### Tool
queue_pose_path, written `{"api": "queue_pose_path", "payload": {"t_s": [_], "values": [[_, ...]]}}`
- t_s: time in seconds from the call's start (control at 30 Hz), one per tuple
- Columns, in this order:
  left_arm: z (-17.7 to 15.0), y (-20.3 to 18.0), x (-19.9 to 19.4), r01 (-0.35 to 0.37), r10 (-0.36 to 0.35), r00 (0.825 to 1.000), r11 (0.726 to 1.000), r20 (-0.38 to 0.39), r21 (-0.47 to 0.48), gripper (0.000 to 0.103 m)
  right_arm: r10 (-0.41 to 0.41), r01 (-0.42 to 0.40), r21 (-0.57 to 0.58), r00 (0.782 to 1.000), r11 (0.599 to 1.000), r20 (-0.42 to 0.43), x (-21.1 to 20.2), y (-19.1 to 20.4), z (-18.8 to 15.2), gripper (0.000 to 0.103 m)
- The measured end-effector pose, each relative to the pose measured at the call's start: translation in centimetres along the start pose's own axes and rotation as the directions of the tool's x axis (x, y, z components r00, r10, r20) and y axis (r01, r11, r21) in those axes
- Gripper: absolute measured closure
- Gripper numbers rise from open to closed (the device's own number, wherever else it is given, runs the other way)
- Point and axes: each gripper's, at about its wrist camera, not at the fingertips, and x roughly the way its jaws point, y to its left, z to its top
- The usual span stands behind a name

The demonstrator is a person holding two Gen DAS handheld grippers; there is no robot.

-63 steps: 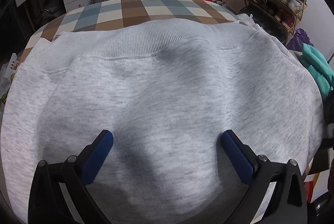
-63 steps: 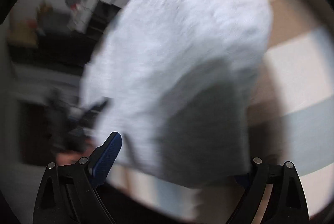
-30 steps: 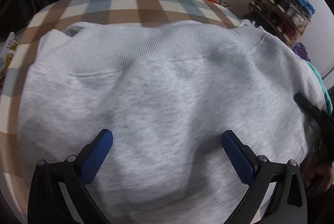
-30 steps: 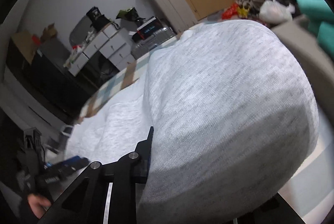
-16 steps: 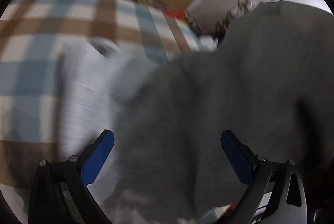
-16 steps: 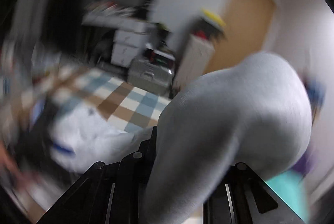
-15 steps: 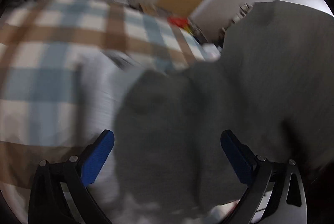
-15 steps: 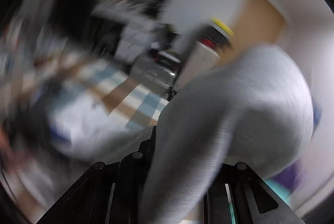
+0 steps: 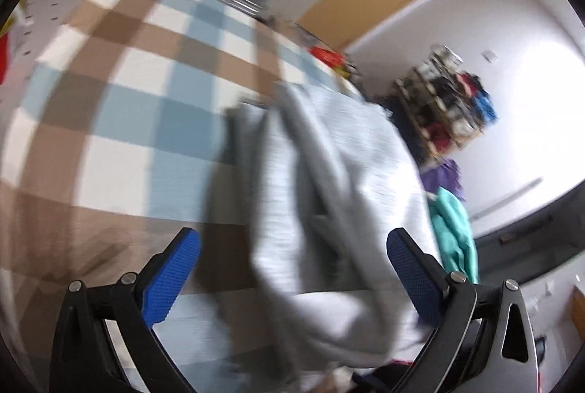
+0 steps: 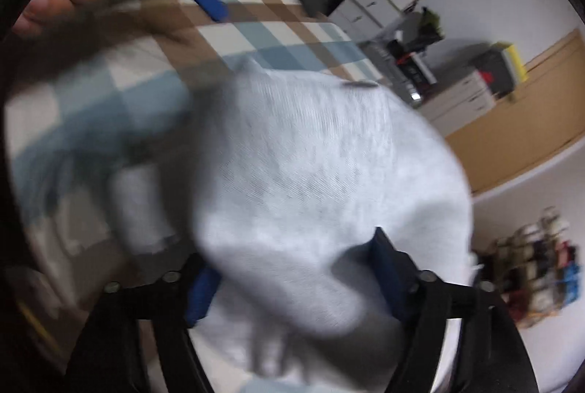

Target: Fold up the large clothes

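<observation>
Folded over now, the grey sweatshirt (image 9: 340, 195) lies in a narrow heap on the checked bed cover (image 9: 120, 107), no longer spread flat. Its cloth sits loose between the right tongs (image 10: 296, 279), which have just been opening. The left tongs (image 9: 292, 265) are spread wide, holding nothing.

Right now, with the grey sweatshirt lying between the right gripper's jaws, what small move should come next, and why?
Probably draw the right gripper back clear. Its jaws have just been opening, and the grey sweatshirt lies folded on the checked cloth, loose between the pads. The left gripper is open too.
</observation>
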Motion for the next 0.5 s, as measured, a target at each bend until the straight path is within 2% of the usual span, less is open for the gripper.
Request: {"api": "queue_pose_path", "payload": {"t_s": [0.03, 0.07, 0.13, 0.17, 0.2, 0.23, 0.3, 0.33, 0.37, 0.4, 0.47, 0.5], "values": [[0.4, -1.0, 0.9, 0.029, -0.029, 0.999, 1.0, -0.028, 0.009, 0.003, 0.084, -0.085, 0.062, 0.996, 0.994, 0.028, -0.7, -1.0, -0.6, 0.024], [0.8, -1.3, 1.6, 0.05, -0.049, 0.997, 0.999, -0.056, 0.014, 0.003, 0.176, -0.184, 0.127, 0.982, 0.975, 0.07, -1.4, -1.9, -1.0, 0.024], [1.7, -2.4, 3.5, 0.102, -0.099, 0.988, 0.994, -0.116, 0.026, 0.003, 0.327, -0.359, 0.23, 0.93, 0.904, 0.168, -2.6, -3.6, -1.9, 0.024], [2.0, -2.8, 4.2, 0.119, -0.114, 0.982, 0.992, -0.149, 0.031, 0.003, 0.402, -0.456, 0.273, 0.886, 0.847, 0.232, -2.8, -4.7, -2.4, 0.024], [2.0, -3.6, 5.1, 0.136, -0.127, 0.974, 0.99, -0.188, 0.034, 0.003, 0.497, -0.579, 0.326, 0.813, 0.748, 0.305, -2.7, -5.9, -3.2, 0.025], [2.0, -4.0, 5.5, 0.141, -0.131, 0.971, 0.989, -0.202, 0.035, 0.003, 0.547, -0.645, 0.37, 0.764, 0.669, 0.343, -2.2, -6.6, -3.5, 0.027], [2.1, -5.6, 6.9, 0.117, -0.097, 0.963, 0.991, -0.252, 0.068, 0.003, 0.601, -0.756, 0.453, 0.652, 0.472, 0.462, -1.0, -7.9, -5.7, 0.03], [2.1, -6.1, 7.6, 0.113, -0.084, 0.955, 0.99, -0.286, 0.087, 0.003, 0.606, -0.774, 0.469, 0.629, 0.426, 0.487, -0.6, -8.3, -6.5, 0.035], [1.9, -6.7, 8.5, 0.098, -0.06, 0.946, 0.99, -0.32, 0.105, 0.003, 0.604, -0.78, 0.495, 0.616, 0.382, 0.505, -0.4, -8.4, -7.8, 0.035], [1.6, -6.9, 9.0, 0.078, -0.035, 0.942, 0.99, -0.333, 0.118, 0.003, 0.602, -0.795, 0.509, 0.593, 0.331, 0.535, -0.5, -8.9, -9.1, 0.034], [0.8, -7.1, 10.2, -0.014, 0.075, 0.936, 0.984, -0.344, 0.176, 0.004, 0.568, -0.807, 0.507, 0.58, 0.304, 0.584, -1.8, -9.9, -10.9, 0.033], [0.4, -7.0, 10.5, -0.043, 0.11, 0.931, 0.98, -0.347, 0.196, 0.009, 0.542, -0.812, 0.5, 0.578, 0.303, 0.61, -2.7, -10.4, -11.8, 0.033]]}}
